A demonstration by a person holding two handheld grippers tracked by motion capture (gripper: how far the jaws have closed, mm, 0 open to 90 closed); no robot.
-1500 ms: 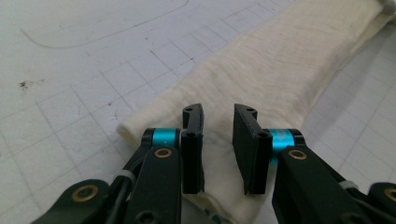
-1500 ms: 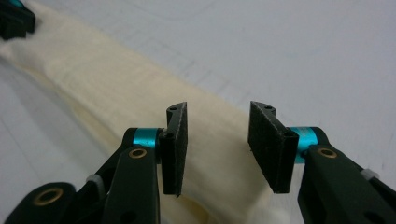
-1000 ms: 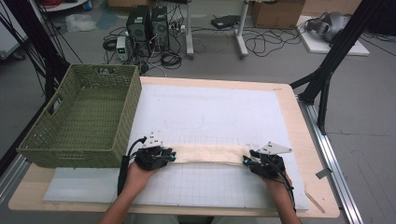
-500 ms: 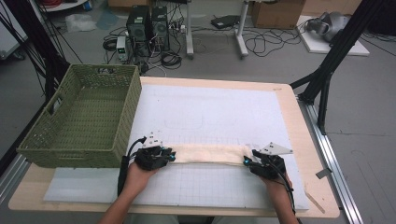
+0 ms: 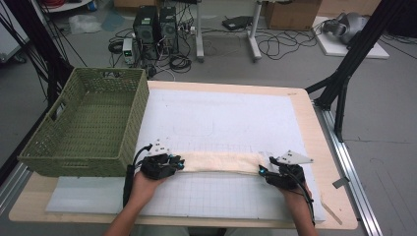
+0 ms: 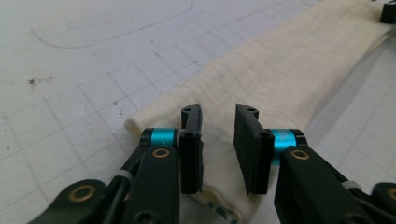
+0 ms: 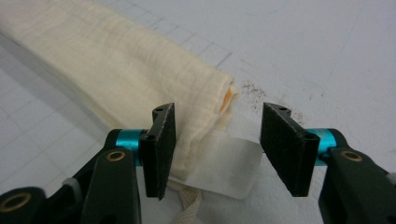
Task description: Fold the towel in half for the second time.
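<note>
A long cream cloth [image 5: 221, 161], folded into a narrow strip, lies across the white gridded mat [image 5: 221, 113]. My left gripper [image 5: 179, 163] is at its left end and my right gripper [image 5: 262, 170] at its right end. In the left gripper view the jaws [image 6: 219, 112] stand apart over the cloth's end [image 6: 289, 70], with the pads clear of it. In the right gripper view the jaws [image 7: 219, 112] have just been opening. The cloth's end [image 7: 116, 60] and its white label [image 7: 229, 168] lie loose between them.
A green woven basket [image 5: 110, 73] stands at the table's left, close to my left hand. The wooden table edge [image 5: 314, 128] borders the mat on the right. Beyond the table are computer towers, cables and black stand legs on the floor.
</note>
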